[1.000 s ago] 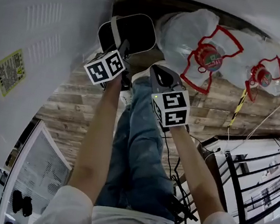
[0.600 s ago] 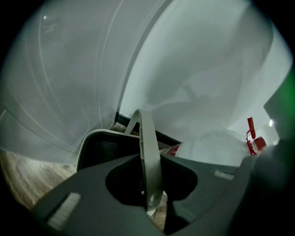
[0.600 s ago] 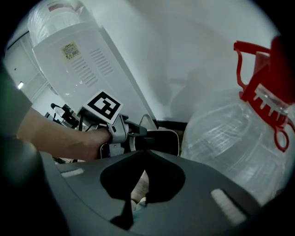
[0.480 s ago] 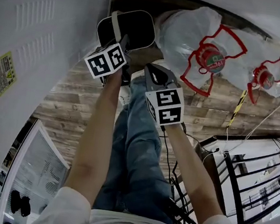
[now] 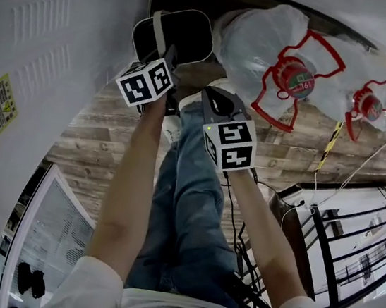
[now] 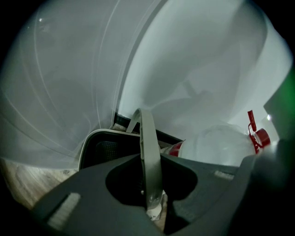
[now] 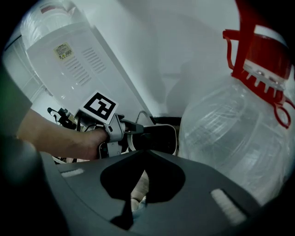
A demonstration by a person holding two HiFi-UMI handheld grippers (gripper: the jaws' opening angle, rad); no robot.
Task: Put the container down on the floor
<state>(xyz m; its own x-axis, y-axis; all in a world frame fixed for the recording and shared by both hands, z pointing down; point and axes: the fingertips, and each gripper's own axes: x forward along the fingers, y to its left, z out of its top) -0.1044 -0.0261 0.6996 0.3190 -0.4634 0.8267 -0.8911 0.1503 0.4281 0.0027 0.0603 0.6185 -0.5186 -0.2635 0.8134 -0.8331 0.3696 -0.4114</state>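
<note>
White appliance (image 5: 38, 92) flanks the container's left side; a large water bottle (image 5: 255, 44) crowds its right. The black container (image 5: 188, 35) is located between them. Left gripper (image 6: 152, 203) pinches its grey handle (image 6: 150, 152). Right gripper (image 7: 126, 203) is pressed together, empty.

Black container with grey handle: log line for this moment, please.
left gripper: shut on grey handle | black container: over wooden floor, contact unclear | right gripper: shut, empty
</note>
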